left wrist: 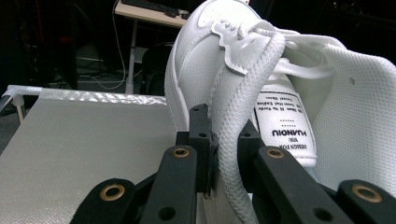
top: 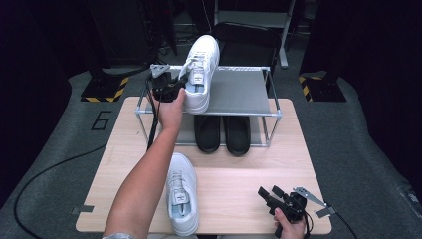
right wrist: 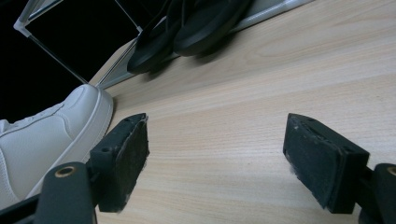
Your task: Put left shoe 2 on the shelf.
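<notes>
High view: the left tongs [top: 175,85] hold a white sneaker [top: 201,69] at its collar over the left part of the rack's top shelf [top: 239,92]; the heel sits at the shelf's front edge and the toe points away. A second white sneaker [top: 182,191] lies on the desk [top: 239,174] near the front edge, beside the person's forearm. A pair of black slippers [top: 222,133] stands on the level below the shelf. The right tongs [top: 271,194] rest low at the desk's near right corner, apart from every shoe.

Left gripper view: the left tongs [left wrist: 218,140] are pressed together on the sneaker's [left wrist: 205,60] padded collar edge, the mesh rim pinched between the pads (grip looks secure). The grey shelf [left wrist: 84,140] lies just beneath.

Right gripper view: the right tongs [right wrist: 224,161] stand spread over bare desk [right wrist: 243,93], nothing between them; the second sneaker's [right wrist: 51,130] toe lies just beside one jaw, and the slippers [right wrist: 196,21] farther off.

Judgement: the sneaker appears light, with a soft upper and stiffer sole. The collar rim is the sound place to take hold, though it flexes, so the toe may sag or swing.
</notes>
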